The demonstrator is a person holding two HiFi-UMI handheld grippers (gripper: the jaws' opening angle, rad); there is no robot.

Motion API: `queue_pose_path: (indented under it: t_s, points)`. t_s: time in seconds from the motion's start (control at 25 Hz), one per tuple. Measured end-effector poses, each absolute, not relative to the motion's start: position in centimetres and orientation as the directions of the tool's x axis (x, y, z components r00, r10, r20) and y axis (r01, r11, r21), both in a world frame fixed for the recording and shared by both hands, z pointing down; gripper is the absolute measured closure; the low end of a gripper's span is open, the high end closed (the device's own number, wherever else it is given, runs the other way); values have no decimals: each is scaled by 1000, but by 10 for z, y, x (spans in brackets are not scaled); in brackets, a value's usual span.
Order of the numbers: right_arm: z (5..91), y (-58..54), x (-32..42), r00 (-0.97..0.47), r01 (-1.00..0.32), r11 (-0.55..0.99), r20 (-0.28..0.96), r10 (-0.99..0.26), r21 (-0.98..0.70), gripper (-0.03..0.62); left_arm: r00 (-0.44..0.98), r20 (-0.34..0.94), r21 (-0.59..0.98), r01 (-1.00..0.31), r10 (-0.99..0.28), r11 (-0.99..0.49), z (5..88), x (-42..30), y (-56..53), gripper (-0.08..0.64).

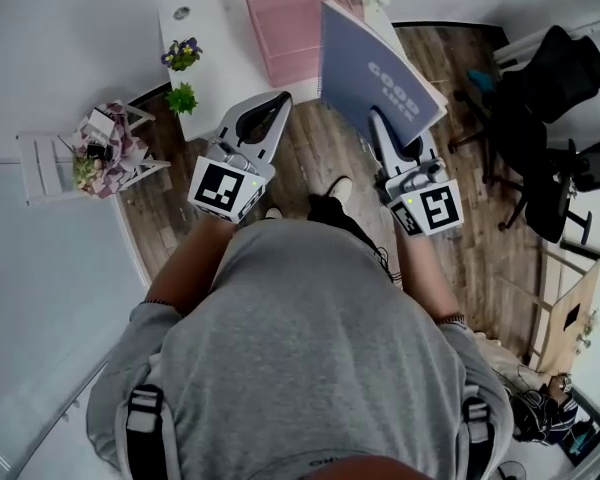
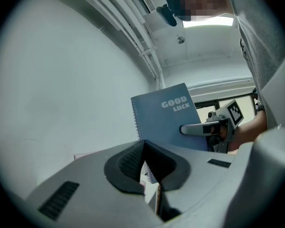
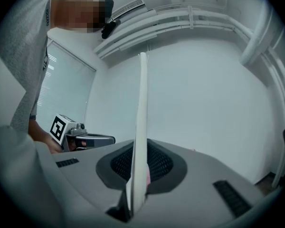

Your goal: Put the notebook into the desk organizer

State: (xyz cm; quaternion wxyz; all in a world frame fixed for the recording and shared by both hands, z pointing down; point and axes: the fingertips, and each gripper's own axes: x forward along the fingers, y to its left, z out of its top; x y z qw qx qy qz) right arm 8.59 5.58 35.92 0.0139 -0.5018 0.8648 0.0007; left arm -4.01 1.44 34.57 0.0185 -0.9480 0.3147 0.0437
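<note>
A: Head view: right gripper clamps notebook upright, right of centre; pink desk organizer at top centre, apart from it. Left gripper closed, empty.
B: Risk?
A: Left gripper view: notebook pinched at one edge, spiral side hanging free. Could pivot or slip in the grip.
B: Right gripper view?
A: Notebook edge-on between pressed jaws. Any twist, and I reckon it catches the desk organizer's wall instead of dropping in.

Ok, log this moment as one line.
right gripper: shut on blue spiral notebook, upright | left gripper: shut, empty | pink desk organizer: notebook not yet in
</note>
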Motion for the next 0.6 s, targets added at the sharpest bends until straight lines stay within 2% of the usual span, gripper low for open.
queue_pose_path:
  t_s: [0.6]
  points:
    - [357, -7, 177, -619, -784, 620, -30, -785, -27, 554, 694, -76, -12, -718, -716, -696, 342, 43, -30, 541]
